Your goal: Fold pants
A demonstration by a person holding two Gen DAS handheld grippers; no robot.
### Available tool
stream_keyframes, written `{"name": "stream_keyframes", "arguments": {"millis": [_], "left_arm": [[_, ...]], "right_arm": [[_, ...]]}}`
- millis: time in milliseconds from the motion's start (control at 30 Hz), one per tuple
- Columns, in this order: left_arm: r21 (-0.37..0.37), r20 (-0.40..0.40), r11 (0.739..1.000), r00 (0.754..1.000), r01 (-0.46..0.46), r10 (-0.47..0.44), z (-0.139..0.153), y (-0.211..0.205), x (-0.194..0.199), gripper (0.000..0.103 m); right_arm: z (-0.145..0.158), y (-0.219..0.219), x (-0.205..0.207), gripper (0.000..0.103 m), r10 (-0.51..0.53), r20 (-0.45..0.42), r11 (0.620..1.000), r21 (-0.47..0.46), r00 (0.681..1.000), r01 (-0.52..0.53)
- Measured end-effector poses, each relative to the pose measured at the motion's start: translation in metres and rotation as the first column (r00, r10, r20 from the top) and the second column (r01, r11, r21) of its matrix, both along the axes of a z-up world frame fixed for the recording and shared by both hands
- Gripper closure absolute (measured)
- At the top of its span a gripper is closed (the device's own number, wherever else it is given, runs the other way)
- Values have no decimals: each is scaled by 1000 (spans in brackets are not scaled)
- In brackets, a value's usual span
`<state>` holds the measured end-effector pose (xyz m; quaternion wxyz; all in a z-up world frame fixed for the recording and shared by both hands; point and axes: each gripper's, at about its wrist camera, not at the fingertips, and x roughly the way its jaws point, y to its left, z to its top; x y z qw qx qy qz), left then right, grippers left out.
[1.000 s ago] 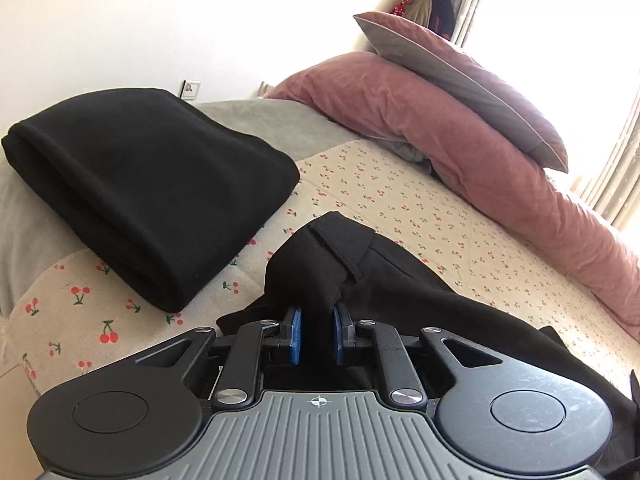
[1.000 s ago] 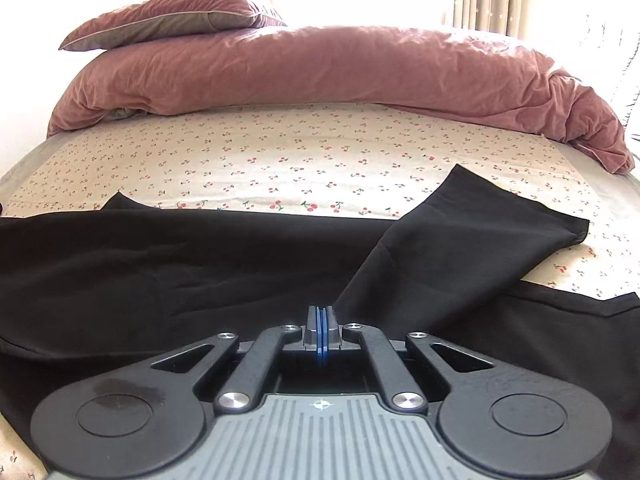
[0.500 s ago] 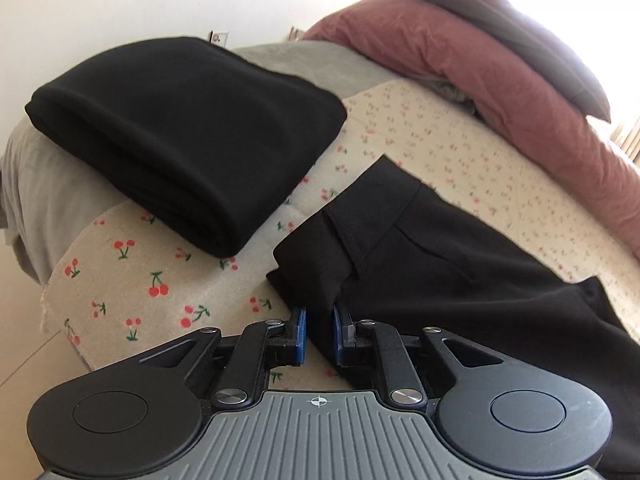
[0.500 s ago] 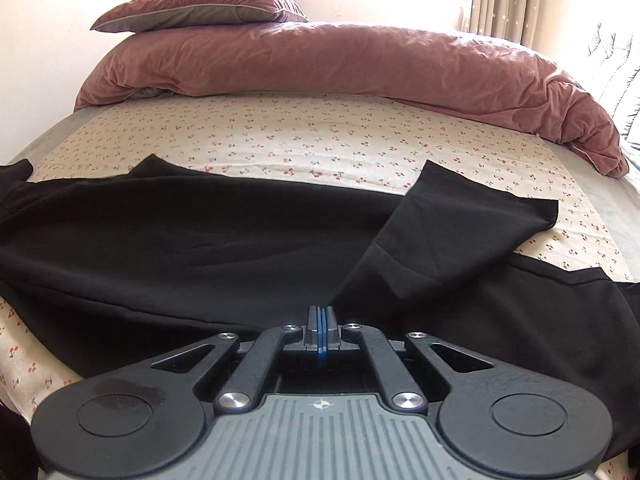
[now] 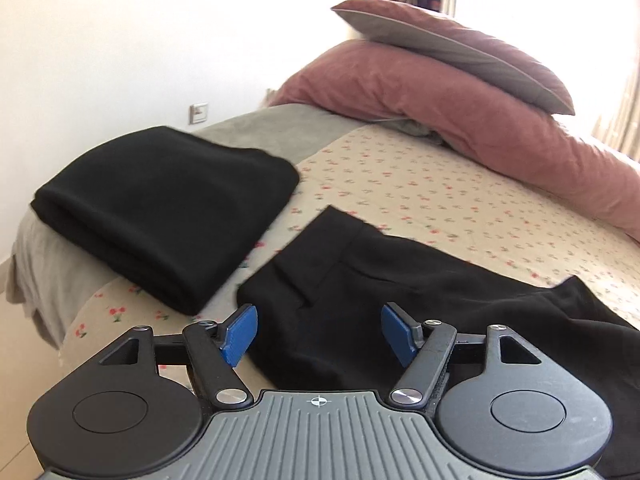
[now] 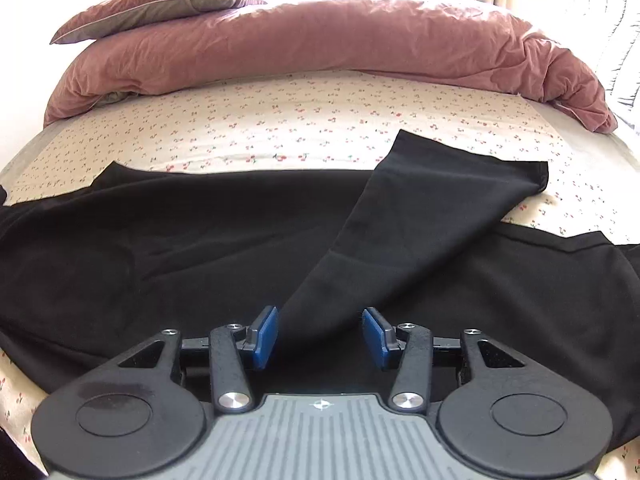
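Note:
Black pants (image 5: 400, 292) lie flat on the cherry-print bed sheet (image 5: 440, 200). In the left wrist view the waistband end lies just beyond my left gripper (image 5: 320, 334), which is open with the cloth below and between its blue pads. In the right wrist view the pants (image 6: 200, 232) spread across the bed, with one leg (image 6: 420, 220) folded over toward the far right. My right gripper (image 6: 320, 336) is open just above the near edge of that leg.
A folded black garment (image 5: 160, 208) lies on the bed's left corner beside the waistband. A pink duvet (image 6: 320, 48) and pillow (image 6: 160, 4) are piled along the far side. A wall (image 5: 120, 40) and the bed's left edge lie to the left.
Both grippers held the pants shut and lowered them onto the bed; now both have opened and let the cloth go. The left gripper has drawn back slightly.

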<state>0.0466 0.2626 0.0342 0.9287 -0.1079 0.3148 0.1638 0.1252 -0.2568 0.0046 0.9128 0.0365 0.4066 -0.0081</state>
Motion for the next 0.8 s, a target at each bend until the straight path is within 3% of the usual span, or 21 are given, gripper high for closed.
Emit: {"name": "stream_keyframes", "arguments": {"millis": [67,167,333,433,500,533,600,633,800], "left_arm": [[-13,15,996,996,91,-91,3,-20,5,27],[-50,25,969,970,242,-241,2,-57,16,23],[-84,7,885,889,458,-459,-14,-129,36,21],[-63,6,810,811,584,-584,-26,-172,39,21],[-48,7,747,748,663,-664,-34,-200,36,21],[-46,3,710,711,703,-703,-38,-212,36,21],[-40,-6,638,639,769,-769,-47,-234,33,21],[-34,-11,602,602,798,-798,-51,-243,31,21],[-8,-41,444,444,896,-895,-63,-277,16,21]], "right_arm": [[2,-3,11,45,-19,17,1000,-7,1000,19],[0,-4,26,39,-39,42,999,-10,998,39],[-14,-7,62,40,-85,65,996,-21,994,86],[-31,-8,87,45,-113,47,992,-43,992,115],[-44,-10,102,46,-136,26,989,-52,990,137],[-49,-12,106,52,-145,28,987,-62,989,146],[-51,-12,109,69,-131,66,984,-112,989,138],[-50,-13,110,98,-129,67,980,-141,989,138],[-31,-38,92,101,-190,72,976,-96,979,196]]}}
